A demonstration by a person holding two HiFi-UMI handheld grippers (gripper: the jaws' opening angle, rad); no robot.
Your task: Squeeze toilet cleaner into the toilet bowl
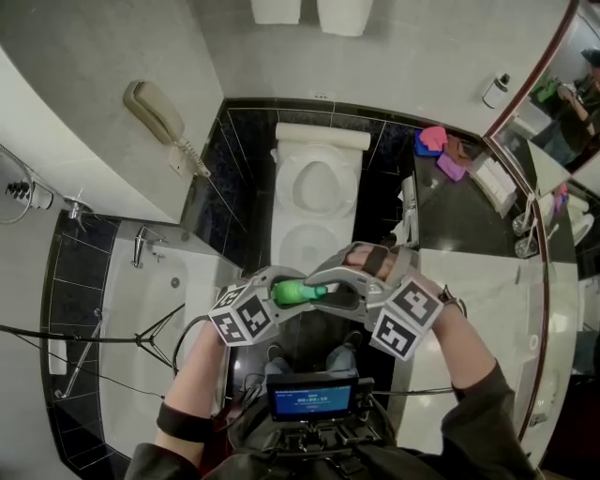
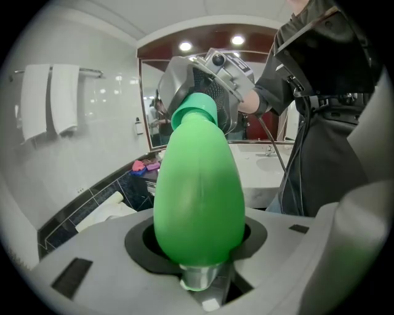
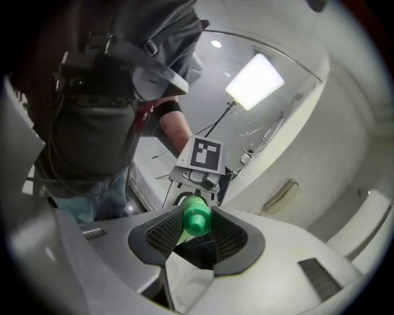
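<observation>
One green bottle [image 1: 292, 293]: held crosswise in front of the toilet [image 1: 317, 187]
Left gripper [image 1: 272, 292]: jaws clamped on the bottle's body
Right gripper [image 1: 325, 289]: jaws closed on its cap [image 3: 197, 220]

green bottle [image 1: 298, 292] shows only its neck from above — towels [image 1: 342, 14] cut off at the top.

A beige wall telephone [image 1: 155, 111] hangs near a white bathtub [image 1: 141, 309]; pink and purple cloths [image 1: 433, 139] lie on the black countertop [image 1: 464, 216].
</observation>
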